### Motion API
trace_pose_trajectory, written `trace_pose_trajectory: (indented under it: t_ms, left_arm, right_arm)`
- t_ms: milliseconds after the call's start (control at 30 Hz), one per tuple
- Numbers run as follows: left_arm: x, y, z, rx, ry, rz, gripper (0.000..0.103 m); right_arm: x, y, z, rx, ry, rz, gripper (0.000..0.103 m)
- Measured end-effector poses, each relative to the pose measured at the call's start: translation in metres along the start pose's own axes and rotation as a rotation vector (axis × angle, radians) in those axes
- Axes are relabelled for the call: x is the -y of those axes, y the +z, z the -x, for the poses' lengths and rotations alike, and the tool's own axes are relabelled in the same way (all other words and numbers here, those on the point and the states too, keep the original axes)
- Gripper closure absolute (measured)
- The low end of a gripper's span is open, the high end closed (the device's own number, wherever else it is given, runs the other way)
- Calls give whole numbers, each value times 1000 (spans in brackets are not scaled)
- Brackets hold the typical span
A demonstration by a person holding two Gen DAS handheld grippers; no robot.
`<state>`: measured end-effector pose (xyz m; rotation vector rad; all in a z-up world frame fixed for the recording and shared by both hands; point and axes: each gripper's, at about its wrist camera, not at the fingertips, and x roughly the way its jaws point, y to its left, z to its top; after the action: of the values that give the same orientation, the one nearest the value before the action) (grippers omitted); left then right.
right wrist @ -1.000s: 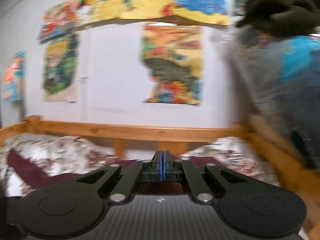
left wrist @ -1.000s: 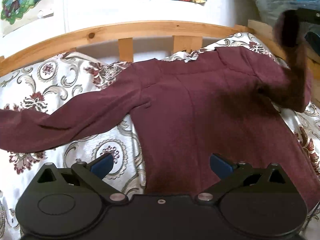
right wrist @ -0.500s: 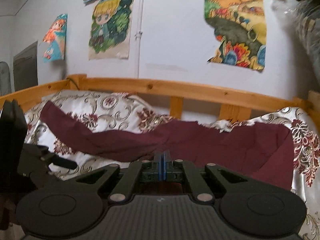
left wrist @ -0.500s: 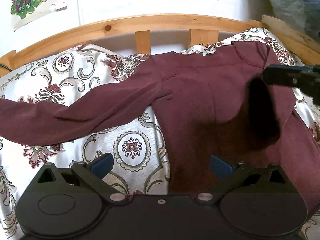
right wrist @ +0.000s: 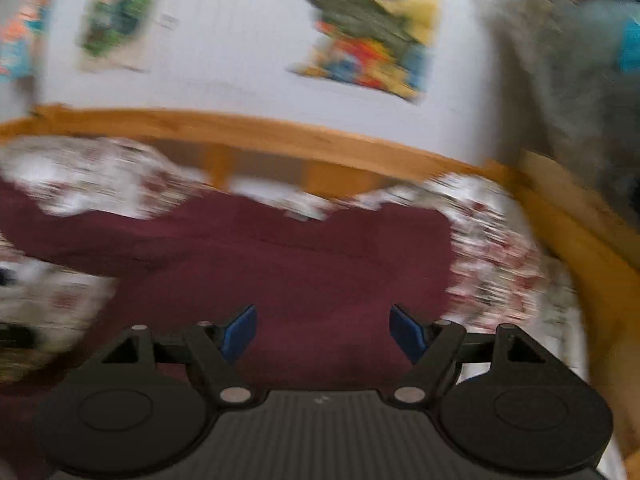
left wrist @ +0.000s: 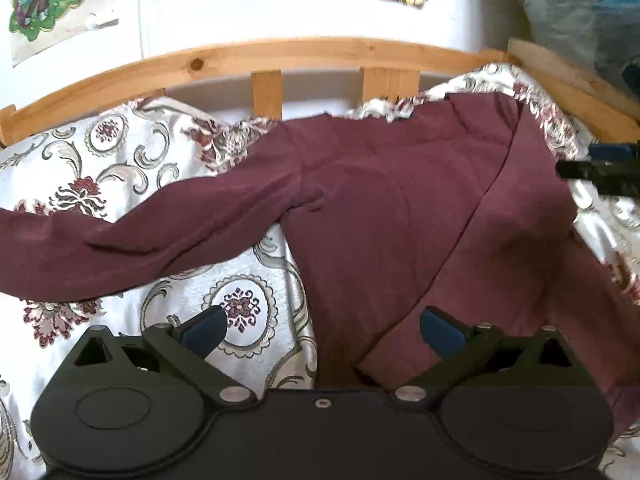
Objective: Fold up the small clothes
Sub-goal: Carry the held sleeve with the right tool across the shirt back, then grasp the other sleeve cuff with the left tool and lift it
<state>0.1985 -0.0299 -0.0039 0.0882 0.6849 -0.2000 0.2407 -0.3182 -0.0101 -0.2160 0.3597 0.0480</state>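
Beside the wooden bed rail (left wrist: pixel 304 52), we held both the left gripper (left wrist: pixel 323 330) and the right gripper (right wrist: pixel 322 330) with jaws apart above the maroon long-sleeved shirt (left wrist: pixel 384 208) lying on the floral bedsheet (left wrist: pixel 92 160).

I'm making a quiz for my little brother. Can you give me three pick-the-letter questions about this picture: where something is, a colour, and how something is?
1. Where does the long-sleeved cloth top lie?
A on the flower-patterned white bedspread
B on a chair
C on the floor

2. What colour is the top?
A green
B dark red
C yellow

3. How is the left hand-held gripper?
A open
B shut on the top
C out of view

Answers: 1 A, bedspread shows around it. 2 B, maroon all over. 3 A, its blue fingers stand wide apart, holding nothing.
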Motion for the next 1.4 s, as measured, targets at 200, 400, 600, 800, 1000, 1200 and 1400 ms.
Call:
trace_pose_trajectory:
  t_ms: [200, 400, 600, 800, 1000, 1200, 1400]
  left_arm:
    - [14, -8, -29, -49, 23, -73, 1]
    - [35, -15, -35, -31, 19, -162, 1]
    - [46, -17, -31, -20, 6, -195, 1]
    - [47, -21, -42, -81, 35, -190, 1]
    - [37, -25, -45, -126, 19, -106, 1]
    - [34, -28, -36, -118, 29, -98, 1]
    - [6, -36, -2, -40, 86, -20, 1]
  right_arm:
    - [73, -7, -74, -114, -111, -181, 45]
    - [93, -9, -90, -114, -81, -219, 100]
    - [104, -1, -76, -44, -153, -249, 102]
    - [100, -10, -75, -62, -84, -250, 89]
    - [88, -23, -70, -81, -43, -230, 73]
    - [87, -35, -79, -137, -144, -218, 73]
    - [67, -39, -51, -90, -140, -251, 33]
